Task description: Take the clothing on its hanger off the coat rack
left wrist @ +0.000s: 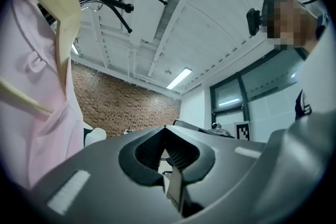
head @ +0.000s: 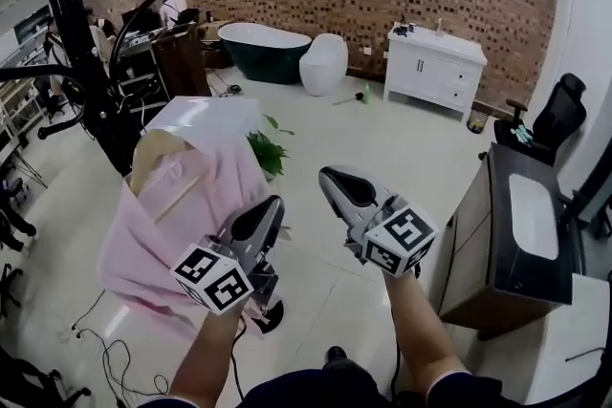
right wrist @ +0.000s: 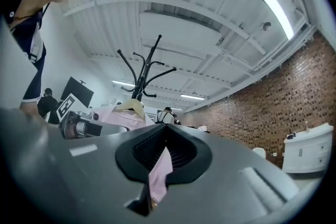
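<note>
A pink garment point(head: 177, 215) hangs on a wooden hanger point(head: 158, 153) at the left, beside the black coat rack point(head: 91, 62); what carries the hanger's hook is hidden. My left gripper point(head: 275, 203) points at the garment's right edge, its jaws shut with nothing seen between the tips. In the left gripper view point(left wrist: 165, 128) the garment point(left wrist: 31, 113) and hanger point(left wrist: 58, 2) fill the left side, with the rack's arms point(left wrist: 113, 0) above. My right gripper point(head: 327, 173) is shut and apart from the garment, to its right. From the right gripper point(right wrist: 166, 126) the garment point(right wrist: 123, 115) and rack point(right wrist: 143, 76) show far ahead.
A dark cabinet with a white basin point(head: 512, 234) stands close at the right, an office chair point(head: 557, 115) behind it. A green plant point(head: 270, 153) sits behind the garment. A bathtub point(head: 263, 48), toilet point(head: 323, 62) and white vanity point(head: 432, 67) line the brick wall. Cables point(head: 105, 354) lie on the floor.
</note>
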`<action>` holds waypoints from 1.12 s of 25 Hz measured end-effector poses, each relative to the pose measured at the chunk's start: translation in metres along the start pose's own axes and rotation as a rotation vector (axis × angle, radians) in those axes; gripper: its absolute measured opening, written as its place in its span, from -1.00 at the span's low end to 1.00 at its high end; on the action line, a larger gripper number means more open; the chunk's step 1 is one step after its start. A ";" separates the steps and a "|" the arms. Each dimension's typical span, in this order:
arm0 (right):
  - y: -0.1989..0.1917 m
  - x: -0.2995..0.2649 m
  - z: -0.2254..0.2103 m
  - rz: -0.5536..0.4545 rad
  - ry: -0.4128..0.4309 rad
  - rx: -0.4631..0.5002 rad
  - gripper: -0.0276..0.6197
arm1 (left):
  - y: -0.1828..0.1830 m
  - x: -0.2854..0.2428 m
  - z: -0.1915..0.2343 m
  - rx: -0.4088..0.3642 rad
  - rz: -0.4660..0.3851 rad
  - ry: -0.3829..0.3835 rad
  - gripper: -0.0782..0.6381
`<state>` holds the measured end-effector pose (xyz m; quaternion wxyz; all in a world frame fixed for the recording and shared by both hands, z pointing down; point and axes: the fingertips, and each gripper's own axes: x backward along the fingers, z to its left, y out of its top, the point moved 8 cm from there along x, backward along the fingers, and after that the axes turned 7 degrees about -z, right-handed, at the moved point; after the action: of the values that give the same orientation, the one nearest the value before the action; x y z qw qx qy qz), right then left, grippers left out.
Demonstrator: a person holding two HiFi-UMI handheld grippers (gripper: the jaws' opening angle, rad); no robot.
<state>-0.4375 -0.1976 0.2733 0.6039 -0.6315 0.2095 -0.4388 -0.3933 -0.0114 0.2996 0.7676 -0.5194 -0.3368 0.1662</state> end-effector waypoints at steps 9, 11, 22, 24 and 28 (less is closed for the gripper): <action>-0.021 -0.081 -0.016 0.000 0.283 -0.027 -0.91 | 0.027 0.015 0.021 -0.134 -0.048 0.252 -0.75; -0.026 -0.097 -0.011 0.006 0.344 -0.022 -0.91 | 0.031 0.025 0.022 -0.161 -0.058 0.306 -0.75; -0.057 -0.160 0.029 0.077 0.555 0.000 -0.91 | 0.034 0.086 0.042 -0.183 -0.100 0.534 -0.75; -0.058 -0.167 0.033 0.077 0.567 0.006 -0.91 | 0.035 0.091 0.043 -0.184 -0.102 0.554 -0.75; -0.064 -0.177 0.040 0.085 0.584 0.016 -0.91 | 0.035 0.100 0.044 -0.188 -0.094 0.578 -0.75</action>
<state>-0.5151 -0.0223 0.2854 0.5411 -0.4644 0.3971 -0.5778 -0.3487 0.0938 0.3124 0.7870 -0.5978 -0.1420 -0.0561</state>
